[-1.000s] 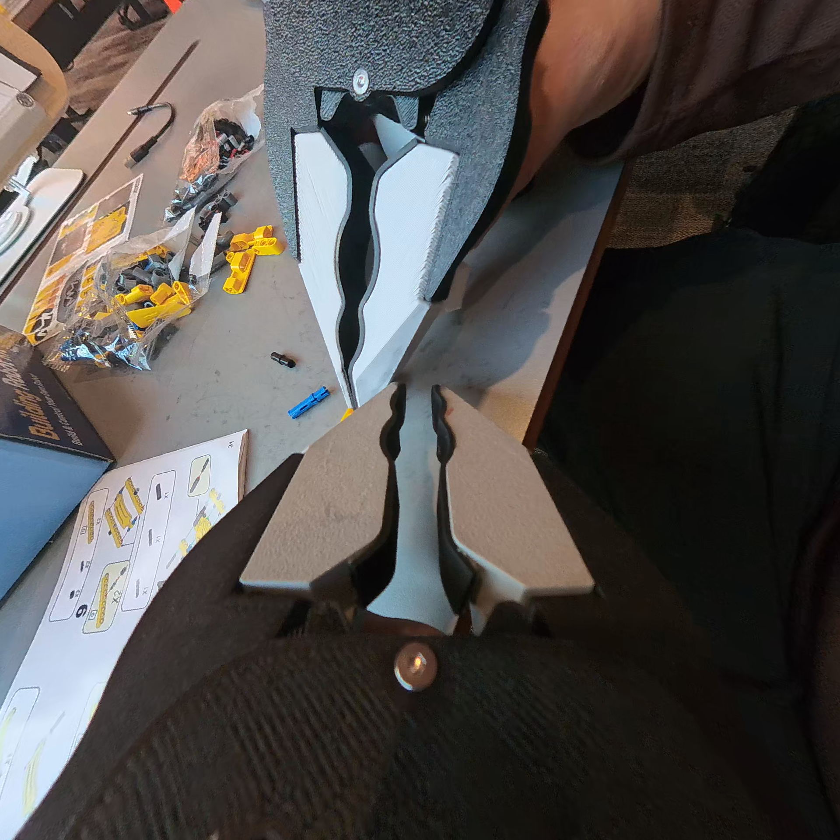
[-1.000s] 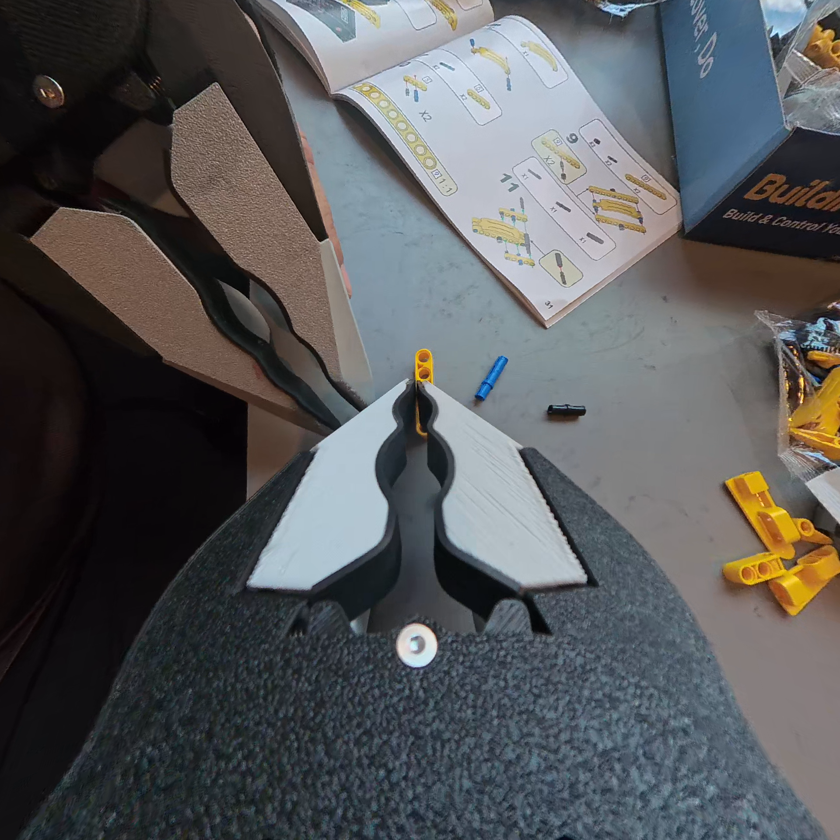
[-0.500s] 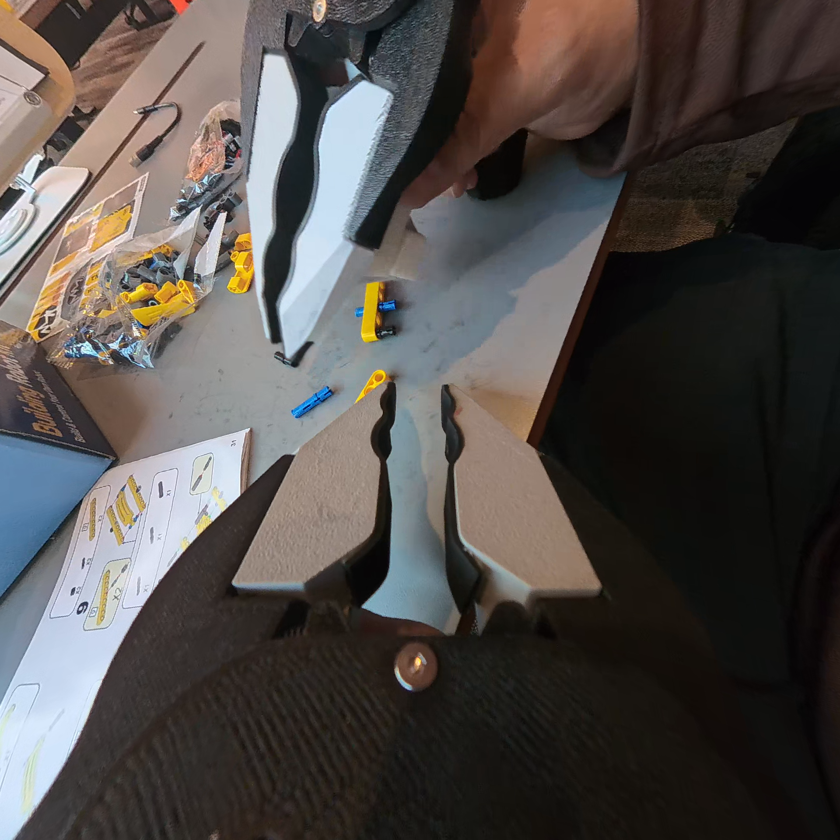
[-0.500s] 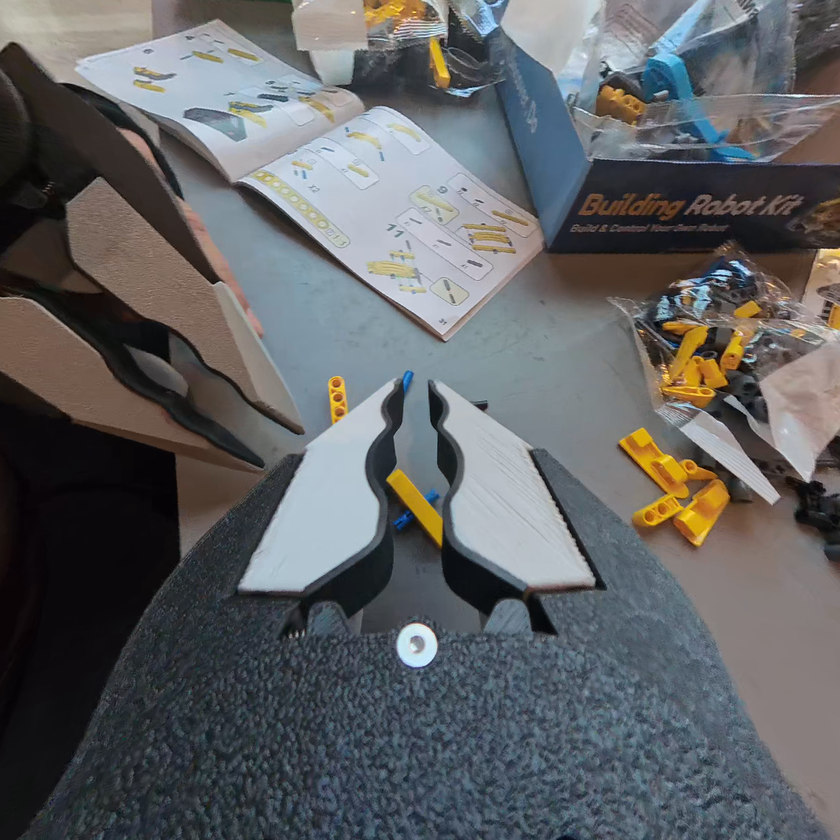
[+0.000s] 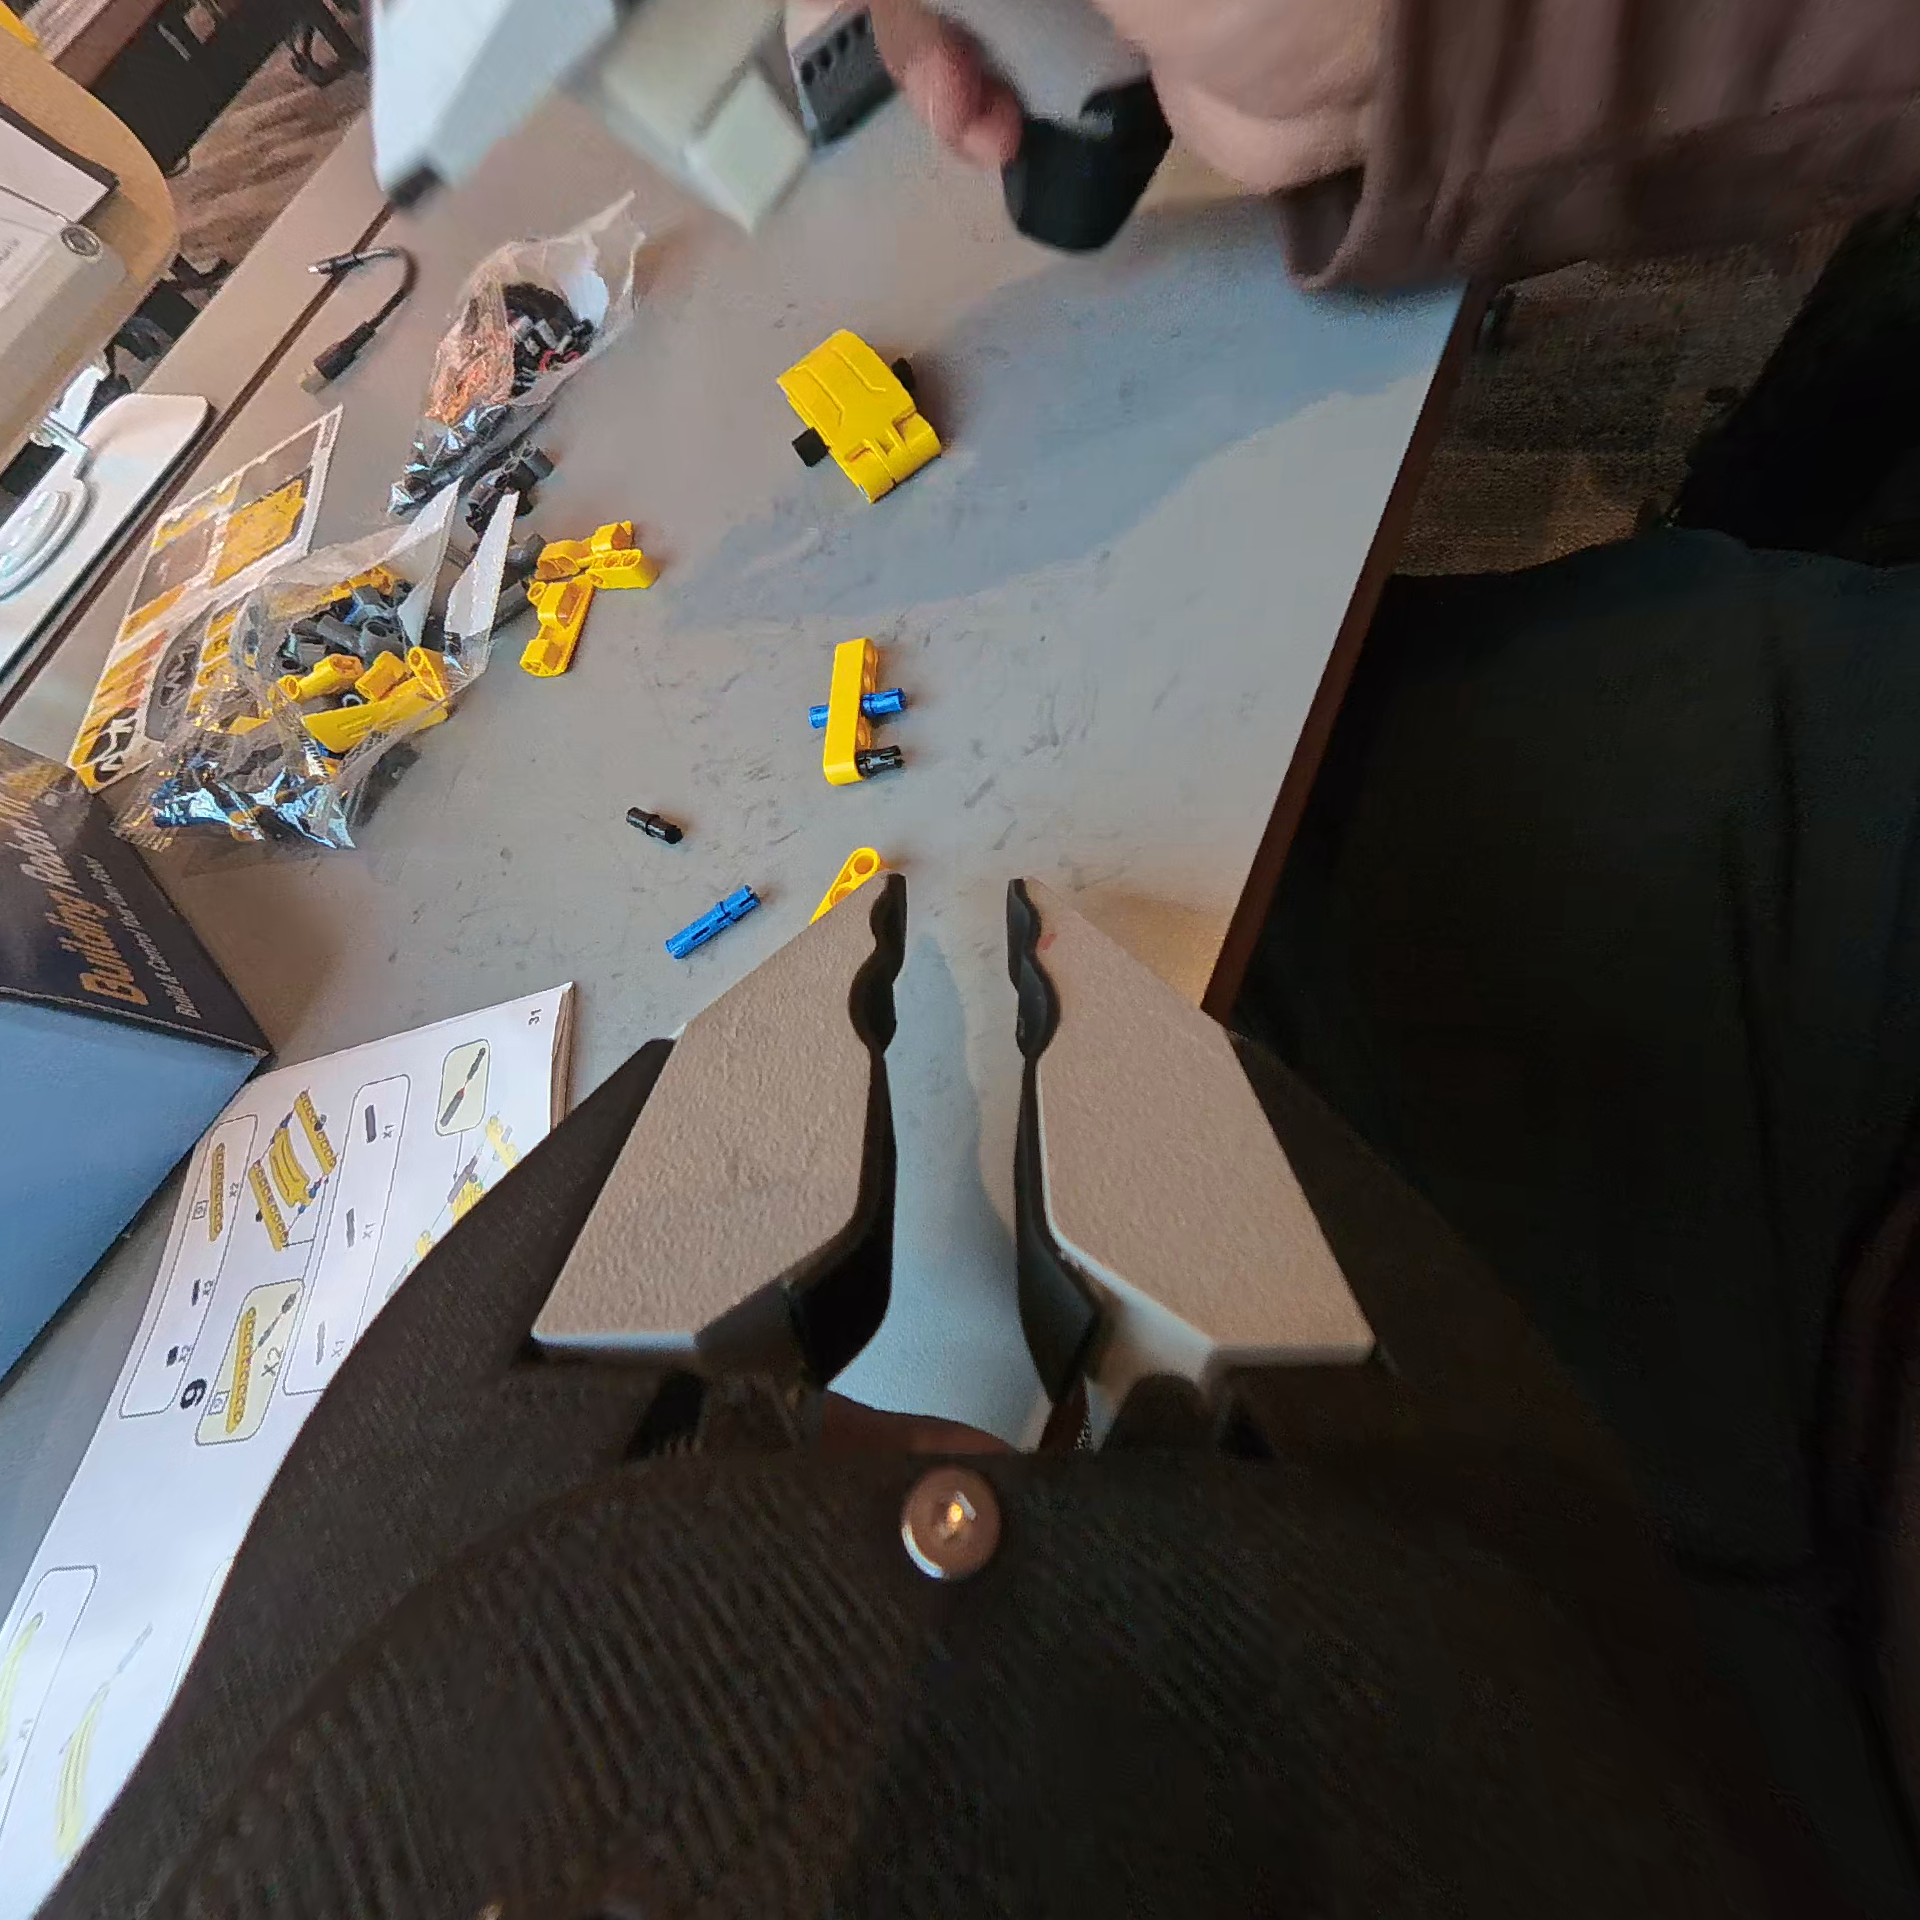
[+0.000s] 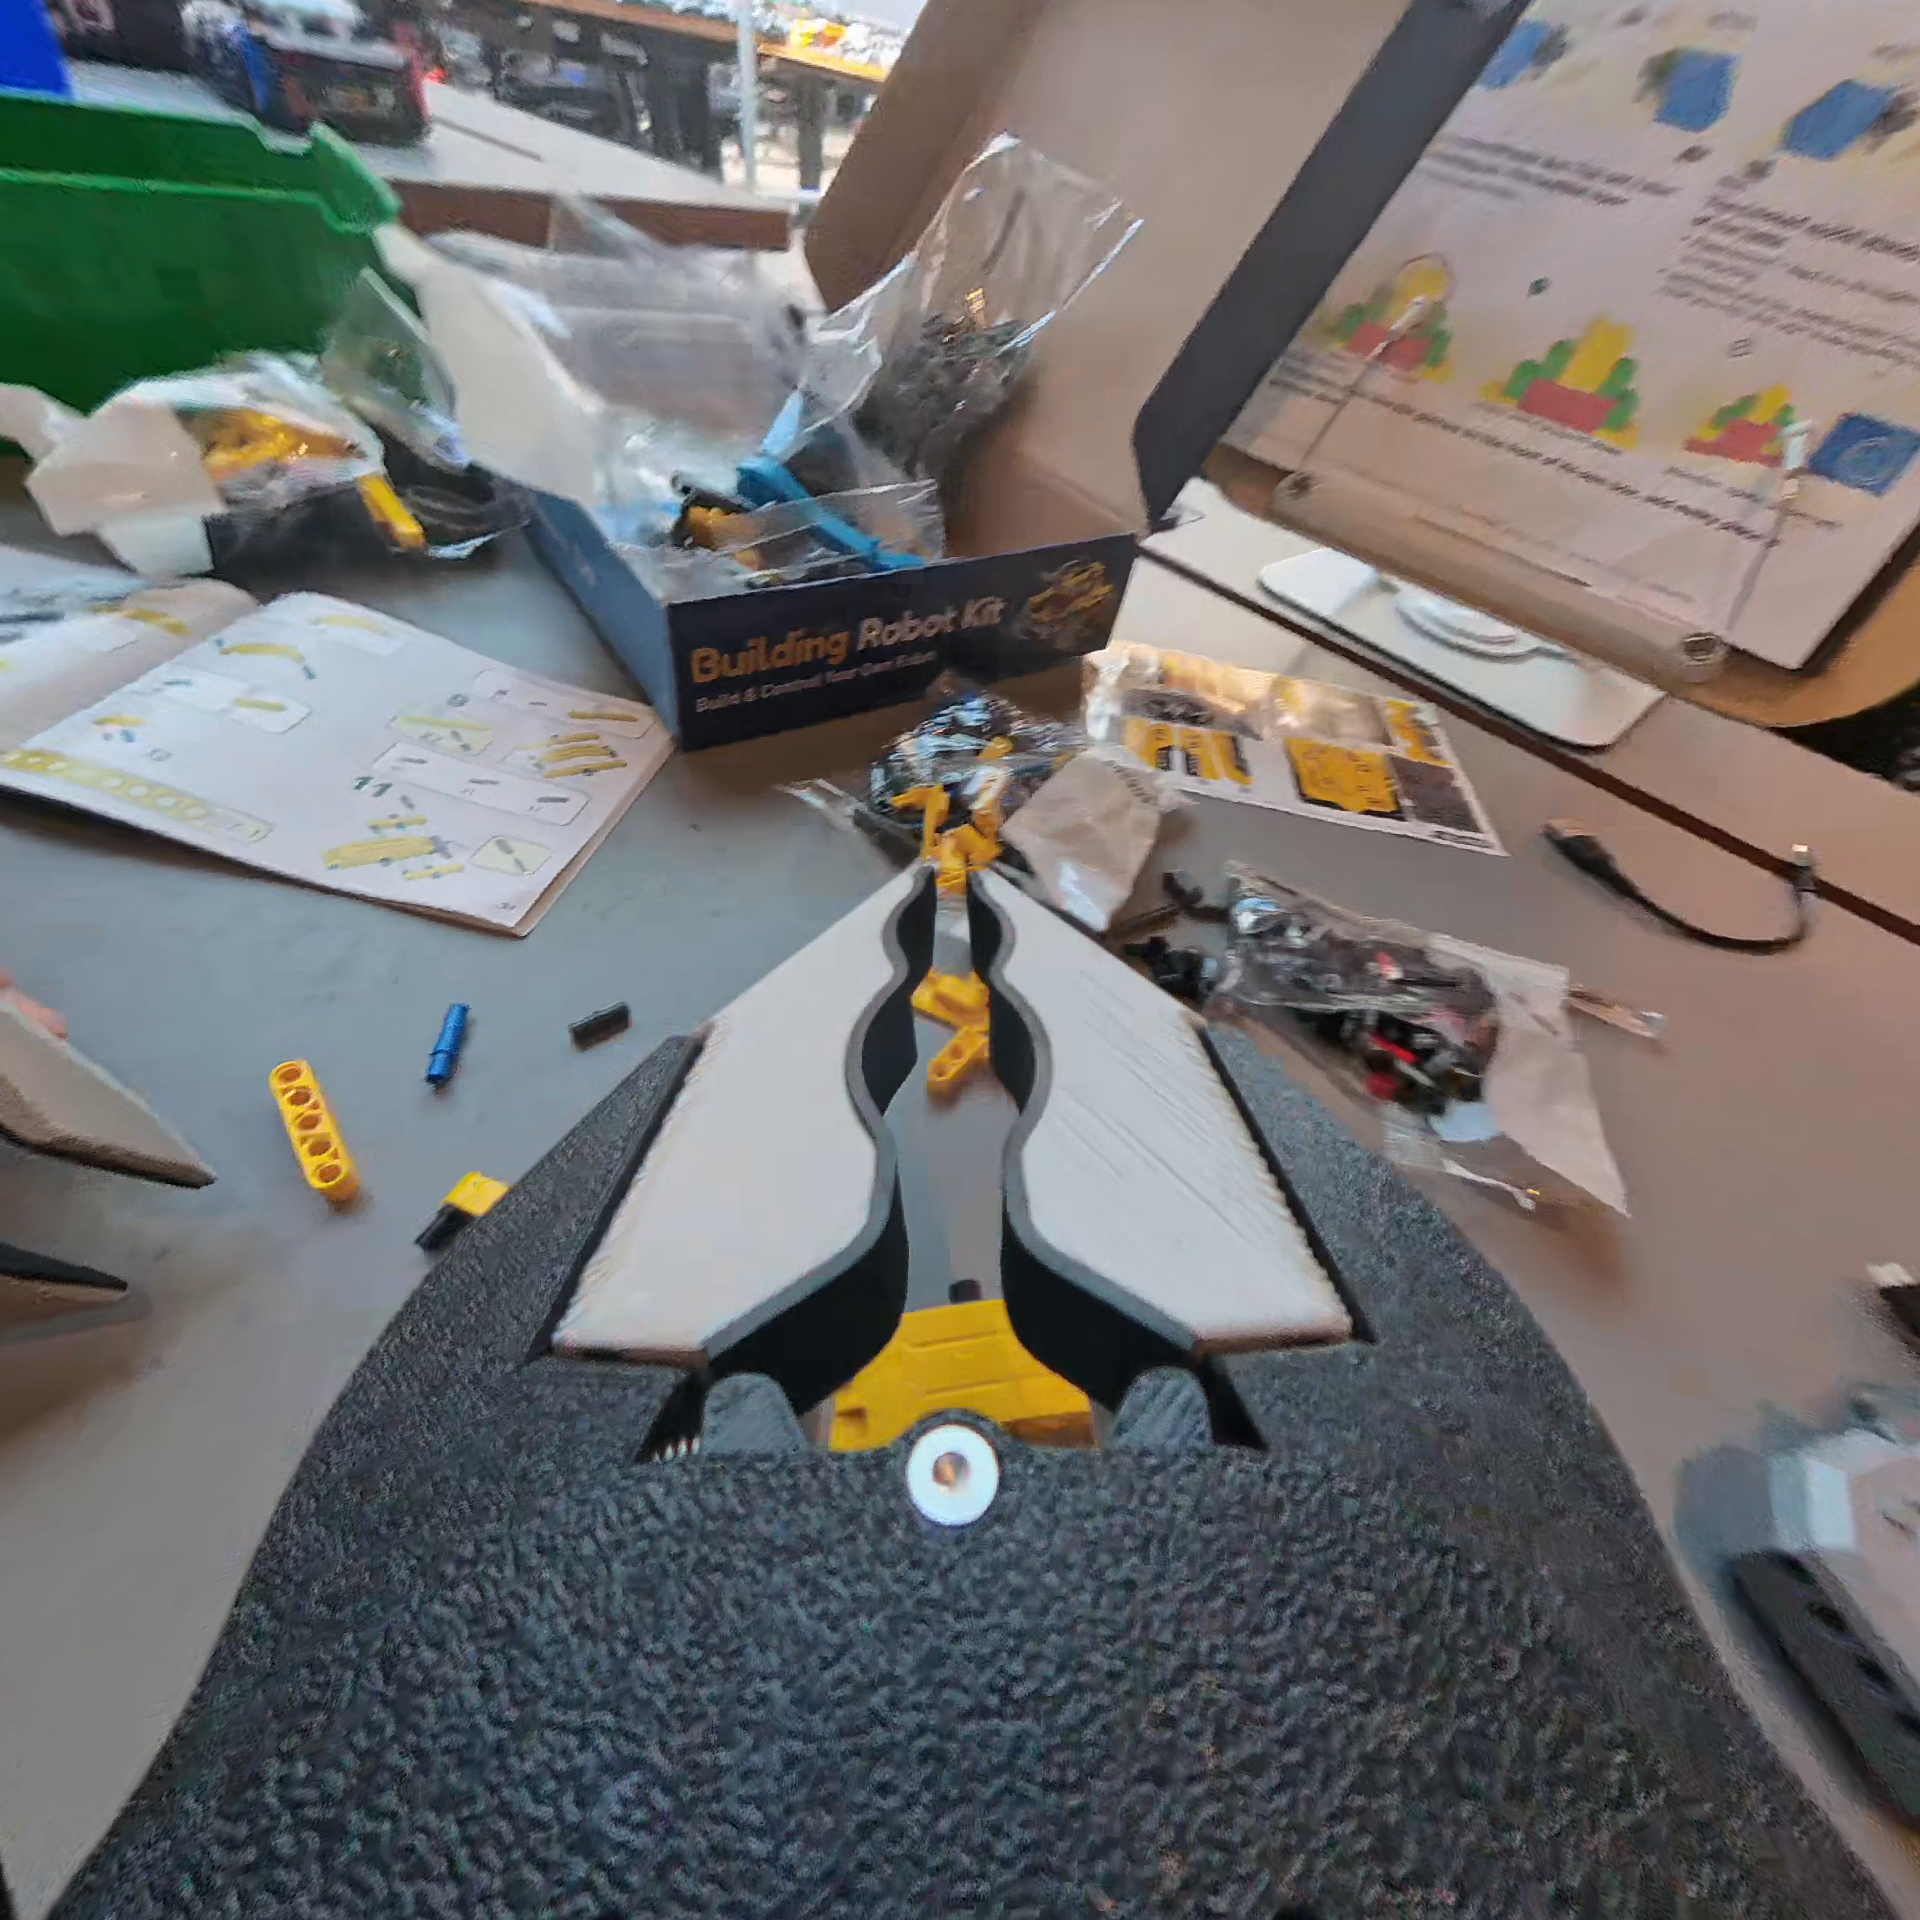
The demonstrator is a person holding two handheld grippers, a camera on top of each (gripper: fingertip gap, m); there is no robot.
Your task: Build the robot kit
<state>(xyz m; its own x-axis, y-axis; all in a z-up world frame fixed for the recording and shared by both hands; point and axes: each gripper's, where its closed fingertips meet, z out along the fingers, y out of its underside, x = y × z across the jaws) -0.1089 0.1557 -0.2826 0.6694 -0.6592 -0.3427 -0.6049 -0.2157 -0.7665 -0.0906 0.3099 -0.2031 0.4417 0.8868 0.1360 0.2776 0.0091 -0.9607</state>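
Note:
My left gripper (image 5: 954, 888) is open and empty, low over the near edge of the grey table (image 5: 1091, 540). A short yellow beam (image 5: 847, 878) lies just beside its left fingertip. Ahead lie a blue pin (image 5: 712, 922), a black pin (image 5: 655, 826) and a yellow beam with blue and black pins in it (image 5: 854, 712). My right gripper (image 6: 951, 881) is raised and blurred, its jaws a narrow gap apart and empty. It points at a bag of yellow parts (image 6: 956, 800). The short yellow beam (image 6: 312, 1132) lies at its lower left. A yellow shell part (image 6: 961, 1371) shows under it.
An open instruction booklet (image 5: 312, 1195) and a dark blue kit box (image 5: 83, 987) lie at the left. Bags of parts (image 5: 312, 707) and loose yellow pieces (image 5: 582, 592) sit mid-table. A cardboard box (image 6: 1039, 260), a green bin (image 6: 156, 229) and a black cable (image 6: 1683, 904) stand beyond. Left tips to right tips: about 15 cm. My right tips are about 15 cm from the blue pin (image 5: 712, 922), my left tips only 5 cm. My right wrist view (image 6: 442, 1039) looks at it from another angle.
My right gripper let go of the short yellow beam, opened, then rose and swung away across the table. My left gripper opened a little wider and stayed in place.

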